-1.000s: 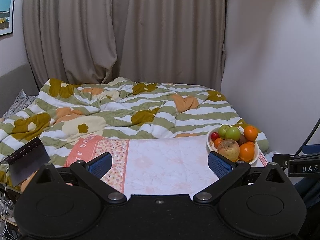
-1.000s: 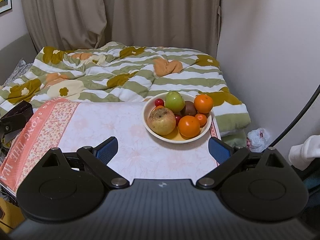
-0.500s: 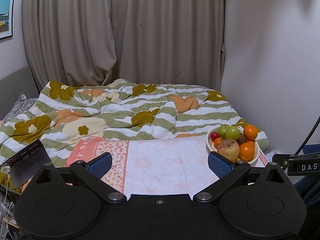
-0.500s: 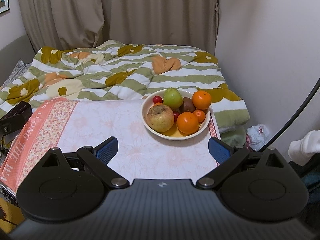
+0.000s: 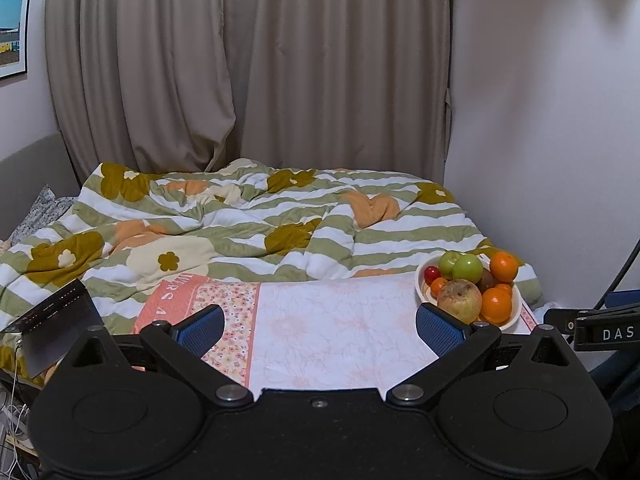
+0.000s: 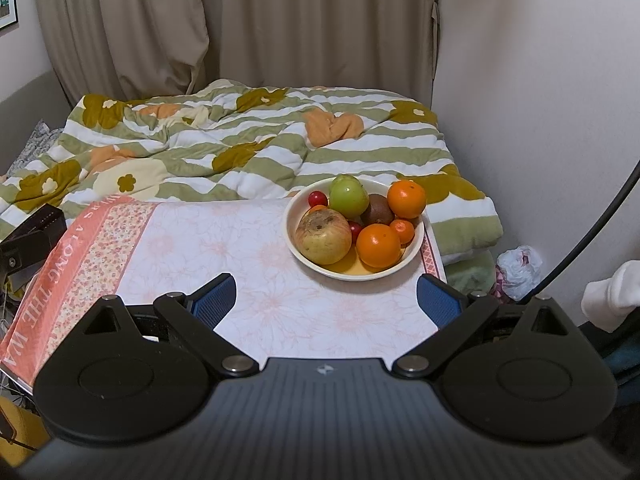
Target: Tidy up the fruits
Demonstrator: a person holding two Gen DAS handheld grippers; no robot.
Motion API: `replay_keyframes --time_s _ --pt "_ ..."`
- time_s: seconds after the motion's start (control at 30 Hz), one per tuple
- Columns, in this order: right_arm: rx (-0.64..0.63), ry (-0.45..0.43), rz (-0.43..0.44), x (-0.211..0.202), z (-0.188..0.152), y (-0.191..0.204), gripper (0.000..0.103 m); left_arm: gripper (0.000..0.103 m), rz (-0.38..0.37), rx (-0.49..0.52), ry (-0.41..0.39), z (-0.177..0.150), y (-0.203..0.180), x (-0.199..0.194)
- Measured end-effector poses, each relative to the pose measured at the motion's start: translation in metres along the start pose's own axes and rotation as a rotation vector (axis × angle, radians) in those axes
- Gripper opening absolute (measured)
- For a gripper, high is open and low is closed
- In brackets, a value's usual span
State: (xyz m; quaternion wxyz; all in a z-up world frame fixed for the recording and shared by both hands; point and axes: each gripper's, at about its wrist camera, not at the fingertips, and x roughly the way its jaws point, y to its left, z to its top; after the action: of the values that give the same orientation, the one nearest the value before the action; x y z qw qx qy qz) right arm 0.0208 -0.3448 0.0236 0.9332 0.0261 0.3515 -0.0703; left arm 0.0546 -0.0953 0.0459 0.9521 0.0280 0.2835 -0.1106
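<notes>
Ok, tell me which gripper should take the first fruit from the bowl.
Probably the right gripper. In its view the bowl lies just ahead, nearly between its open fingers. For the left gripper the bowl sits off to the far right, beyond its right finger. Both are open.

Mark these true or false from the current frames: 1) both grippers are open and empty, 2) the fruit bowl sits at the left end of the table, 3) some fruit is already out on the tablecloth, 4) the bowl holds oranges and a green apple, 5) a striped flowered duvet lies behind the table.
1) True: the left gripper and the right gripper are open and hold nothing.
2) False: the bowl sits at the table's right end.
3) False: all fruit is in the bowl; the tablecloth carries none.
4) True: oranges and a green apple are in it.
5) True: the duvet lies behind.
</notes>
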Motion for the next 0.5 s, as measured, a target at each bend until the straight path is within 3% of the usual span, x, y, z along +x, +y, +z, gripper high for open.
replay_keyframes --time_s 0.5 --pt "0.001 0.005 -0.001 0.0018 0.0018 0.0008 0.103 0.103 0.037 0.003 -0.018 0.0015 0.0030 0.0027"
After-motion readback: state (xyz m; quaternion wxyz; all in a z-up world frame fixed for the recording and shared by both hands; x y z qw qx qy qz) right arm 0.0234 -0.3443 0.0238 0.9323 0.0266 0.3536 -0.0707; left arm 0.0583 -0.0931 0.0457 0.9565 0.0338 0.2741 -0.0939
